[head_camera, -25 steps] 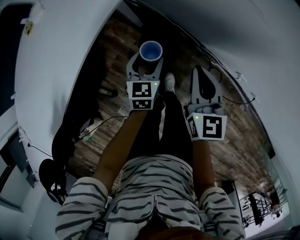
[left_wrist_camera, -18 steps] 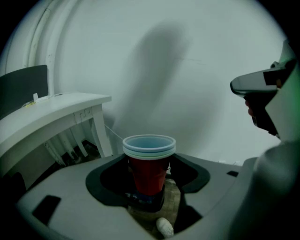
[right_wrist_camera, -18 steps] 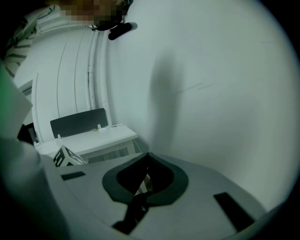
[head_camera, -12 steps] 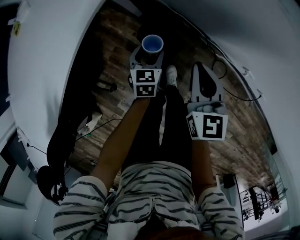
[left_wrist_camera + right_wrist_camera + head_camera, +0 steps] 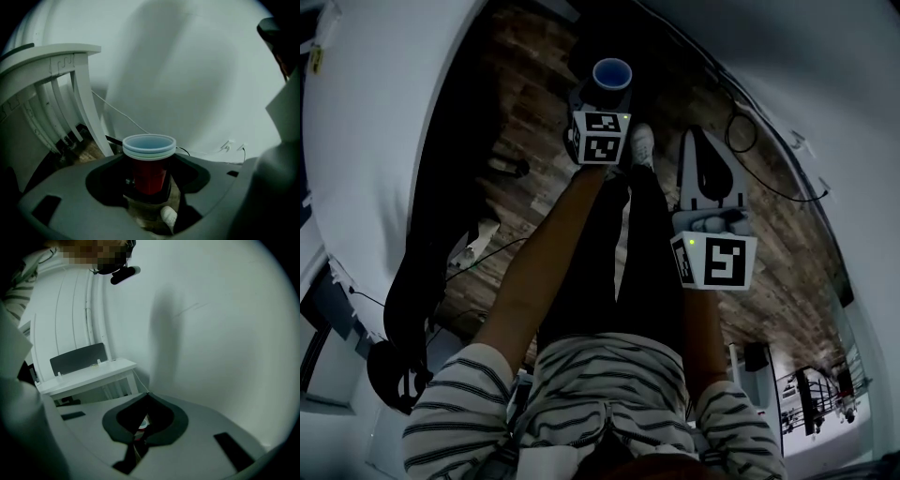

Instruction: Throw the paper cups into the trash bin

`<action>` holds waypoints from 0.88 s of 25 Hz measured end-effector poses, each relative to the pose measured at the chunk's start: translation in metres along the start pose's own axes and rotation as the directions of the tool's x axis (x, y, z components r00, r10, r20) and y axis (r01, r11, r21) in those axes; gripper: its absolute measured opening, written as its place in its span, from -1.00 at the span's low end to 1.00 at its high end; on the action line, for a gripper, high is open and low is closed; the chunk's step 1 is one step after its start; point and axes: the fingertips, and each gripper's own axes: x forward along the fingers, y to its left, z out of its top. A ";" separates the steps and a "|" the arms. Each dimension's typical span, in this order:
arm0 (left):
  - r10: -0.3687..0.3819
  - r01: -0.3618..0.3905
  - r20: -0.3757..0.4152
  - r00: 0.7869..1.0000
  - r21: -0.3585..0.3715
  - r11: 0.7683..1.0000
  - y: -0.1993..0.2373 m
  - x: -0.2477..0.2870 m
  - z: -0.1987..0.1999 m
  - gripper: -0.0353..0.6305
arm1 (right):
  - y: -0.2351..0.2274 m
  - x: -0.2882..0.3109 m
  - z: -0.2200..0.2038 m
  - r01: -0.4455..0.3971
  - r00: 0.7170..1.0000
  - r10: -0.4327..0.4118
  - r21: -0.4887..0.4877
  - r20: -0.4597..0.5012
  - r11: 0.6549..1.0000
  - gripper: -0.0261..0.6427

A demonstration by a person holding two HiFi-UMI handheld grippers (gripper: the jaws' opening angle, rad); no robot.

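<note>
Red paper cups [image 5: 148, 169], nested and upright, are pinched between the left gripper [image 5: 149, 180] jaws, above the wooden floor [image 5: 534, 112]. The right gripper [image 5: 146, 397] jaws are pressed together at the tips.

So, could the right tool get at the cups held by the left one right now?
Probably yes, once opened: the right tool is shut, beside the left tool, with nothing between them, and the cups rise clear above the left jaws.

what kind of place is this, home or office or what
Likely an indoor office or lab-type room, though a home is possible: a wood-plank floor, a plain white desk, and a loose cable running along bare white walls.
</note>
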 end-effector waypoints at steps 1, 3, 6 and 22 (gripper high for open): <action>-0.001 0.001 -0.010 1.000 -0.009 1.000 0.000 0.005 -0.004 0.00 | 0.001 0.001 -0.003 -0.007 1.000 0.007 -0.001 -0.005 1.000 -0.88; -0.001 0.000 -0.032 0.999 -0.024 1.000 0.002 0.016 -0.014 0.00 | 0.001 0.003 -0.009 -0.015 1.000 0.015 -0.002 -0.014 1.000 -0.88; -0.003 0.002 -0.052 0.999 -0.024 1.000 0.003 0.033 -0.022 0.00 | 0.000 0.007 -0.015 -0.014 1.000 0.014 -0.003 -0.020 1.000 -0.88; -0.009 0.001 -0.117 0.993 -0.065 0.998 0.010 0.090 -0.061 0.00 | -0.003 0.015 -0.040 -0.025 0.998 0.024 -0.008 -0.063 1.000 -0.88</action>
